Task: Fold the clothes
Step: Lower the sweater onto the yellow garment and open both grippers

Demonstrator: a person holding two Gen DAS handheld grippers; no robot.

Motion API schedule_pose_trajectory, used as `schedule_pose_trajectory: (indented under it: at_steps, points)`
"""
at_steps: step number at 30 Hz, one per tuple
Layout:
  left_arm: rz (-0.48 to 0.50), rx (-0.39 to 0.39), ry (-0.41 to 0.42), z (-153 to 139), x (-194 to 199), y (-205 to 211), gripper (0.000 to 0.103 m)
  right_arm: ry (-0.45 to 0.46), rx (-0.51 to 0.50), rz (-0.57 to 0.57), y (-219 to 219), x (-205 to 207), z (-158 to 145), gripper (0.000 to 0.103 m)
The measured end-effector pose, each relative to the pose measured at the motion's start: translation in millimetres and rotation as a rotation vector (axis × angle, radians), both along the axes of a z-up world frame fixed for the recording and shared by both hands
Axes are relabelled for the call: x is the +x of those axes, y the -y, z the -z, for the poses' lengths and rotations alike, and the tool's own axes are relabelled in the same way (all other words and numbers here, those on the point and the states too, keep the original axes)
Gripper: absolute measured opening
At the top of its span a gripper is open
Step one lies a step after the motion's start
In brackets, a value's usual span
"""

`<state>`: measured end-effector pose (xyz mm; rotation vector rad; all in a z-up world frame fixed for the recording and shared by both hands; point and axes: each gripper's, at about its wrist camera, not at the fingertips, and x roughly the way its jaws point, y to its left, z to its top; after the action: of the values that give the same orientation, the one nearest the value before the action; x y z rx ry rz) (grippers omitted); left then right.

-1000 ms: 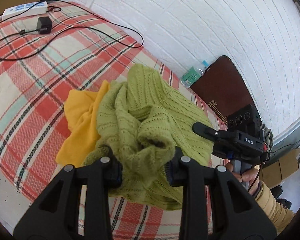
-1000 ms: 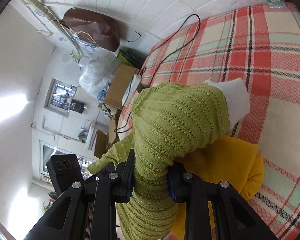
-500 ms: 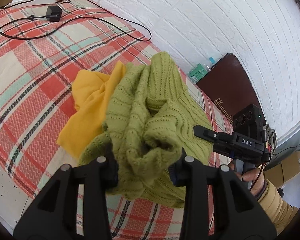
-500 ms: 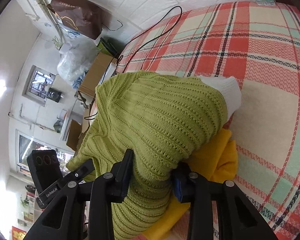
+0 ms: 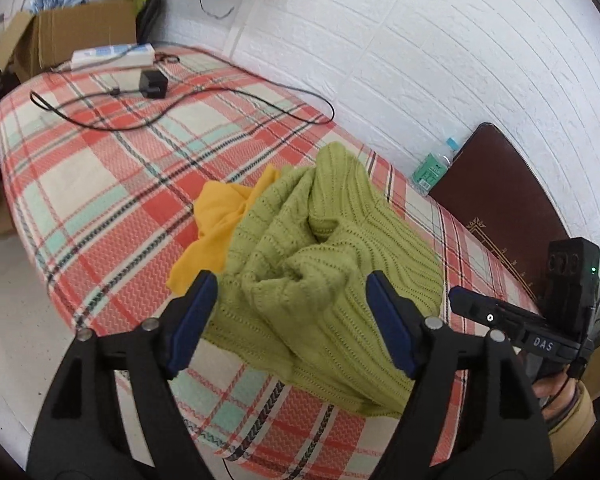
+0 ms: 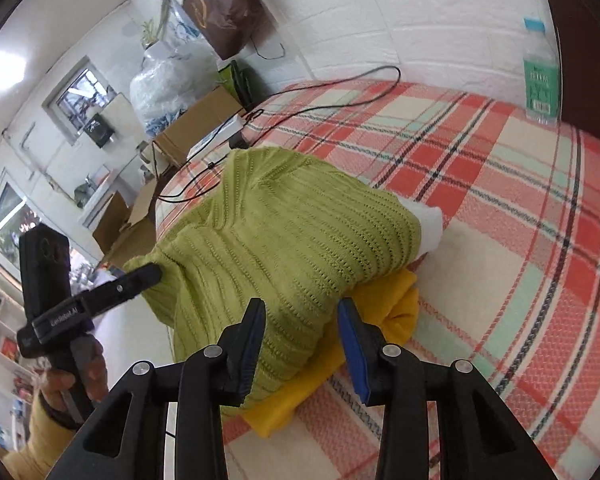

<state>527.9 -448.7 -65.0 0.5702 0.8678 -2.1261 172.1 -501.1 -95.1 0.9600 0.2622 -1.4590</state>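
Note:
A green knitted sweater [image 5: 324, 264] lies bunched in a heap on the plaid bedspread [image 5: 112, 184], over a yellow garment [image 5: 216, 220]; in the right wrist view the sweater [image 6: 284, 240] also covers a white garment [image 6: 430, 228] and the yellow garment [image 6: 384, 320]. My left gripper [image 5: 290, 320] is open, its jaws spread wide on either side of the sweater's near edge. My right gripper [image 6: 302, 344] is open too, its blue-padded jaws apart just before the sweater. Each gripper shows in the other's view, the right gripper [image 5: 500, 316] and the left gripper [image 6: 100, 296].
A black cable and charger [image 5: 152, 84] and a white box [image 5: 112, 54] lie at the bed's far end. A water bottle [image 5: 432, 168] and a dark brown headboard [image 5: 496, 196] stand by the white brick wall. Cardboard boxes [image 5: 60, 36] sit beyond the bed.
Both grippers have opened and let go of the green sweater, which has dropped onto the pile. Both have drawn back a little.

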Motion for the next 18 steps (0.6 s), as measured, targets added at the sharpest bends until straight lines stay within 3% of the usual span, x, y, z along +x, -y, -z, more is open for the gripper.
schedule_pose_trajectory:
  at_steps: [3,7,11,14,18]
  points:
    - [-0.016,-0.128,0.015,-18,-1,-23,0.079,-0.142,-0.053,-0.077,-5,28,-11,0.039]
    - [0.078,-0.198,0.048,-17,-22,-39,0.079,-0.161,-0.028,-0.15,6,46,2,0.04]
    - [0.122,-0.165,0.123,7,-42,-29,0.079,-0.188,0.023,-0.176,14,54,22,0.04]
    - [0.093,-0.071,0.11,29,-40,-8,0.08,-0.172,0.02,-0.173,11,52,24,0.04]
    - [0.084,-0.038,0.086,39,-33,-1,0.08,-0.169,0.006,-0.185,4,52,21,0.04]
